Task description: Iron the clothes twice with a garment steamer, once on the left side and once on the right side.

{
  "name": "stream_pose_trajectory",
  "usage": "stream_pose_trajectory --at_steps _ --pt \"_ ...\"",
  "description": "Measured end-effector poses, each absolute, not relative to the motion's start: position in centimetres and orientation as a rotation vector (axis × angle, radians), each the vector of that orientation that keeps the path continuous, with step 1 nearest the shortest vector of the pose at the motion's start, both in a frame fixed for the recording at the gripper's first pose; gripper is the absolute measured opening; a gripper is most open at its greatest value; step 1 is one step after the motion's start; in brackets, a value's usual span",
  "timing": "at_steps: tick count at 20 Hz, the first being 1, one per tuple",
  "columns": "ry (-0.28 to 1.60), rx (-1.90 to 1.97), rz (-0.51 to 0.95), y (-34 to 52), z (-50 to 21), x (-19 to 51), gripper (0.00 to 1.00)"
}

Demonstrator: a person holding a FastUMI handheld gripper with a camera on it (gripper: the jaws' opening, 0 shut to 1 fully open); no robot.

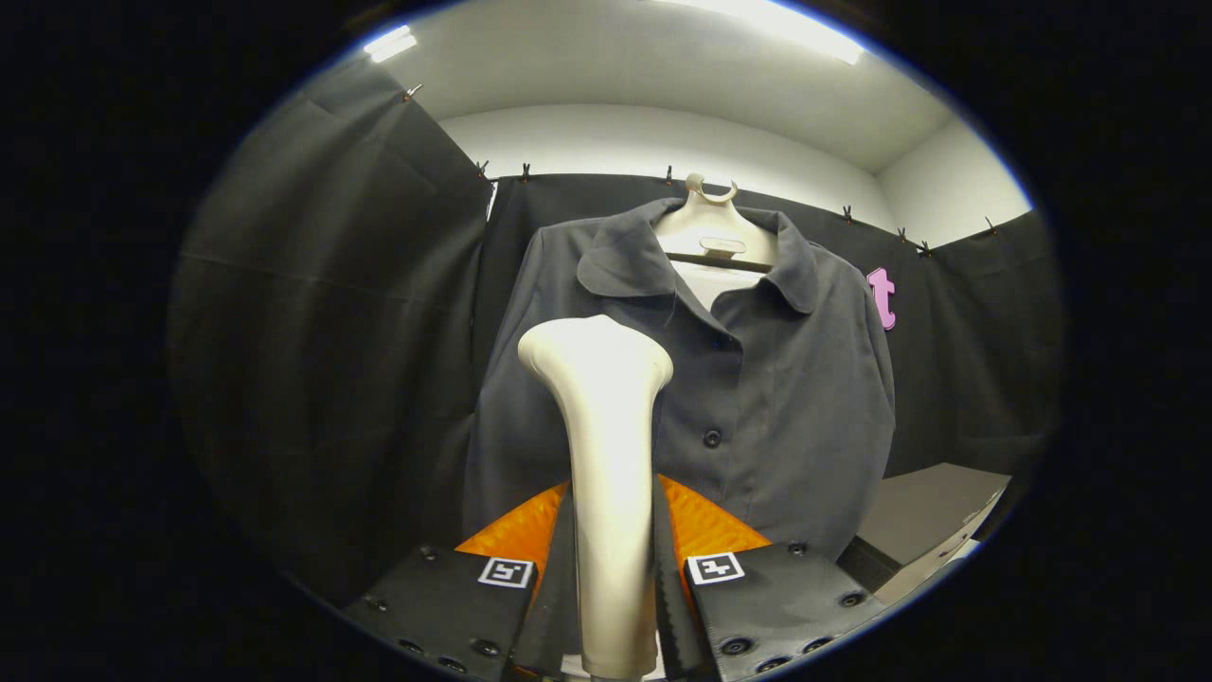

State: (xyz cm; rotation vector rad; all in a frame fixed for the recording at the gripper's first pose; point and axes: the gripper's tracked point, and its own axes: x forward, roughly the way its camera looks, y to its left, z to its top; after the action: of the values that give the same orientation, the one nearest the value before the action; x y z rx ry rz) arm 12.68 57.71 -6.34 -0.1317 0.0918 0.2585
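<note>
Your gripper (614, 606) is clenched on the garment steamer (606, 455), both fingers pressing its handle; its head rises just ahead, level with the chest of the dark shirt (757, 398) hanging beyond on a hanger (712, 223)

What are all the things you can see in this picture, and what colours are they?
garment steamer: one, cream white, upright between the fingers, its wide head in front of the shirt's front
shirt: one, dark grey with a collar and dark buttons, hanging on the hanger just beyond the steamer
hanger: one, pale beige, hook at the top of the cloth wall, inside the shirt's collar
cloth wall: black, hung behind and beside the shirt
clips: several, small and dark, along the cloth wall's top edge
table: one, grey, low down beside the shirt's hem
gripper: one, both fingers pressed on the steamer's handle
</note>
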Motion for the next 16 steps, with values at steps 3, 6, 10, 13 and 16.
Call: stream_pose_trajectory --at_steps 3,6,10,13,16 --pt "0.128 -0.134 0.253 57.4 -8.3 12.6 0.45" --pt "0.157 -0.122 0.24 56.6 -9.6 12.4 0.45" --pt "0.191 -0.119 0.233 55.8 -10.9 11.8 0.45" --pt "0.222 -0.122 0.235 55.5 -12.5 10.9 0.45" --pt "0.26 -0.155 0.221 54.9 -14.5 9.9 0.45"
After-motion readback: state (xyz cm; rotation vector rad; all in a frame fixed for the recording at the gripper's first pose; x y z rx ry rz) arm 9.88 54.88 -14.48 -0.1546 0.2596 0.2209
